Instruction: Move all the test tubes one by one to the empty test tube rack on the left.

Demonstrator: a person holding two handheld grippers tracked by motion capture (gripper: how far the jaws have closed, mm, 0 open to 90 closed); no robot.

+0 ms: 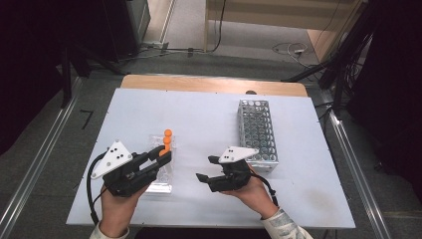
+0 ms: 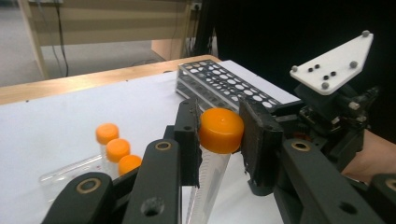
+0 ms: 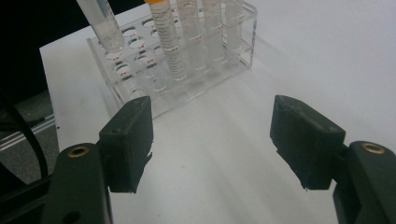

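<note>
Lifting step: your left tool (image 2: 219, 135) clamps an orange-capped tube (image 2: 221, 130) above the clear rack (image 1: 161, 172); your right tool (image 3: 224, 140) gapes empty; carry it right to the metal rack (image 1: 257, 132).

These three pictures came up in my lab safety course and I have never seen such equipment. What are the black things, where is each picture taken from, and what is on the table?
No robot here: a person holds a handheld gripping tool in each hand. The high view looks down from above the table; the other two pictures come from cameras riding on each tool, looking along its black jaws.

The left tool is shut on the orange cap of a clear tube, lifted just above a clear plastic rack that holds three more orange-capped tubes. The right tool is open and empty, pointing at that rack. A metal rack with many holes stands to the right on the white table.
</note>
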